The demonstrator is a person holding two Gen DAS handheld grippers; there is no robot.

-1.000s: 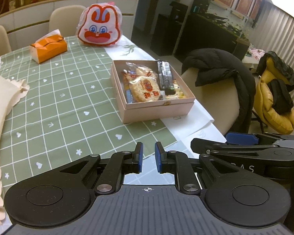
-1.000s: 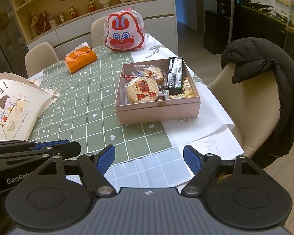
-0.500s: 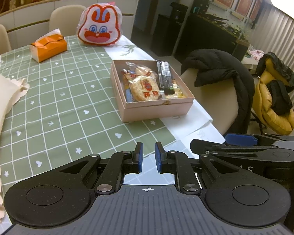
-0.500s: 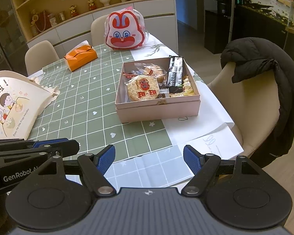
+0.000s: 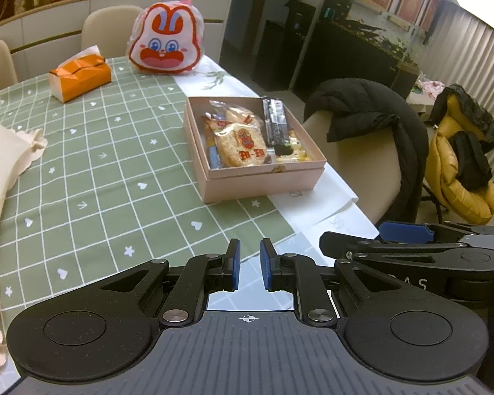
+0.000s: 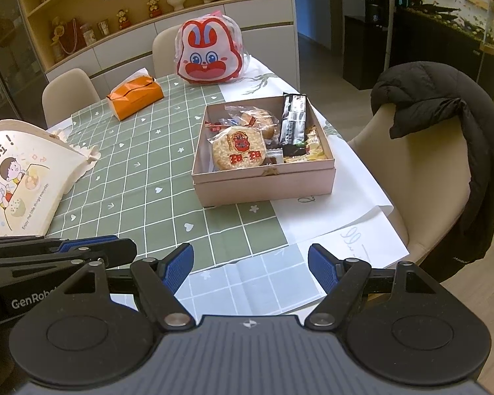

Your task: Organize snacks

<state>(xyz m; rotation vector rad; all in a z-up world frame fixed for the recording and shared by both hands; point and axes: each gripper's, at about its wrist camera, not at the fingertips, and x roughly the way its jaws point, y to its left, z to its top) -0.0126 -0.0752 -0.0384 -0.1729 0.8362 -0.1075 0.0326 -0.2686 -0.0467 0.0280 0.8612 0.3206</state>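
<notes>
A pink box (image 5: 263,182) (image 6: 266,186) sits on the green checked tablecloth and holds several wrapped snacks: a round rice cracker (image 5: 242,146) (image 6: 238,148) in front and a long black packet (image 5: 275,121) (image 6: 293,120) on the right. My left gripper (image 5: 248,265) hangs near the table's front edge, its fingers nearly closed with a narrow gap and nothing between them. My right gripper (image 6: 250,266) is open and empty, to the right of the left one. Both are well short of the box.
A rabbit-face bag (image 5: 164,41) (image 6: 209,52) and an orange tissue box (image 5: 79,77) (image 6: 135,95) stand at the far end. A cream tote bag (image 6: 13,177) lies at the left. A chair with a black jacket (image 6: 444,125) stands right of the table.
Both grippers have drawn slightly back from the box. Their fingers have not changed.
</notes>
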